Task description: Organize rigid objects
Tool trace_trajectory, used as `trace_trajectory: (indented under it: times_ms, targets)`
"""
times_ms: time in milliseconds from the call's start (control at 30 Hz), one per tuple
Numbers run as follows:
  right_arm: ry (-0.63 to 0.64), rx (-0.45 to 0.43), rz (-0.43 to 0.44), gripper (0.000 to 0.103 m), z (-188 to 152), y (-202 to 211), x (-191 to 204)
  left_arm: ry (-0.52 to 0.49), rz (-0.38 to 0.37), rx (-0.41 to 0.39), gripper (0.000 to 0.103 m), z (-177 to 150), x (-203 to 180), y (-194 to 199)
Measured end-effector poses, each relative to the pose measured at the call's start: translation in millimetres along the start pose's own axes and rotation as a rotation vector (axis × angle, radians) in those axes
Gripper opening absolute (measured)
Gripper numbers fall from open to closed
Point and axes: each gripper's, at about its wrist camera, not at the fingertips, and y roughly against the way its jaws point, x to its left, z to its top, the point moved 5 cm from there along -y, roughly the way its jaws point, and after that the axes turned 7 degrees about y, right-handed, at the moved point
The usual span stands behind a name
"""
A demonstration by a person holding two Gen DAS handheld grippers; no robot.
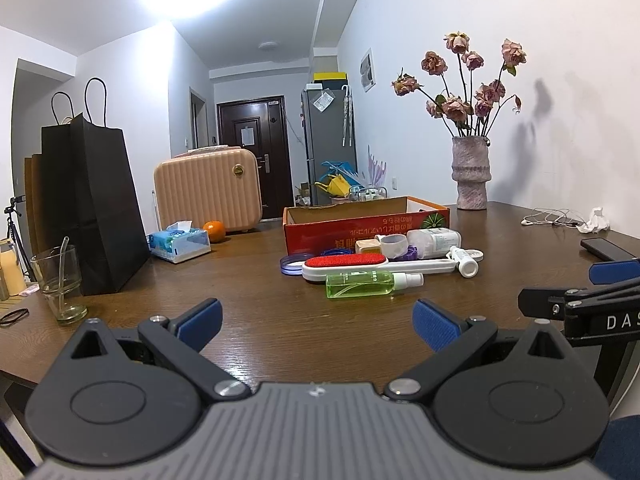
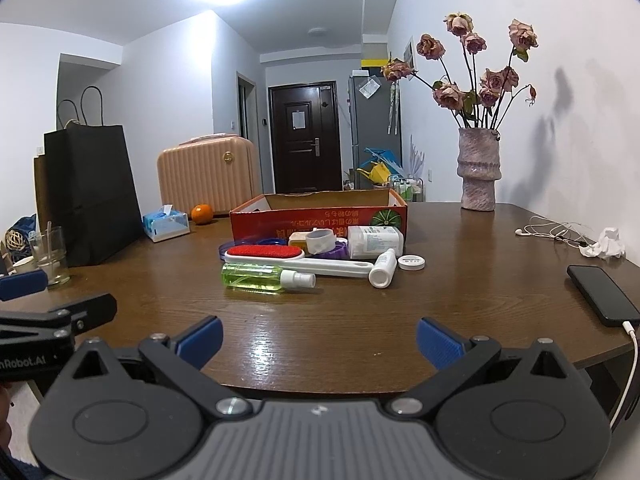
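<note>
On the tabletop (image 2: 360, 320): one red cardboard box (image 2: 320, 216), one lint brush (image 2: 296, 258), one green spray bottle (image 2: 260, 277), two white bottles (image 2: 374, 242), one tape roll (image 2: 320, 240), one tissue box (image 2: 166, 226), one orange (image 2: 201, 213), one vase (image 2: 479, 170), one phone (image 2: 602, 294), one drinking glass (image 2: 50, 256), one black paper bag (image 2: 90, 196). Two hand-held grippers: the left (image 1: 318, 322) and the right (image 2: 320, 340).

We see a brown wood table (image 2: 340, 320) carrying a red box (image 2: 318, 216), green spray bottle (image 2: 256, 277), lint brush (image 2: 280, 254), vase (image 2: 479, 170) (dried roses), phone (image 2: 602, 294), black bag (image 2: 94, 196).
</note>
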Motion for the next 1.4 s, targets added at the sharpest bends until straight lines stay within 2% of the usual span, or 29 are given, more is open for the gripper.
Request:
trace_trajectory:
  times_ms: [600, 700, 900, 1000, 1200, 1300, 1400]
  targets:
    - [-0.001, -0.001, 0.0, 0.103, 0.5, -0.6, -0.4, -0.001, 0.001, 0.001, 0.103, 0.4, -0.7, -1.0]
    - [0.003, -0.003, 0.001, 0.103, 1.8, -2.5, -1.3, -0.028, -0.019, 0.001, 0.103, 2.5, -1.4, -8.1]
    - [0.046, -0.049, -0.038, 0.103, 24.3, -29.5, -15.1, -0.051, -0.023, 0.01, 0.103, 18.5, 0.9, -58.9]
    - [0.025, -0.049, -0.053, 0.103, 28.2, -53.0, -27.7, -0.06, -0.038, 0.068, 0.103, 18.5, -3.1, -91.3]
    - [0.031, 0.008, 0.052, 0.103, 22.3, -104.7, -31.3, -0.097, -0.121, 0.175, 0.103, 14.3, -11.3, -153.9]
    - [0.034, 0.095, 0.135, 0.103, 24.0, -128.7, -33.0, -0.201, -0.168, 0.195, 0.103, 14.5, -20.9, -184.7]
    - [0.048, 0.12, 0.113, 0.103, 29.5, -146.9, -42.6, -0.382, -0.24, 0.213, 0.103, 11.8, -35.8, -211.8]
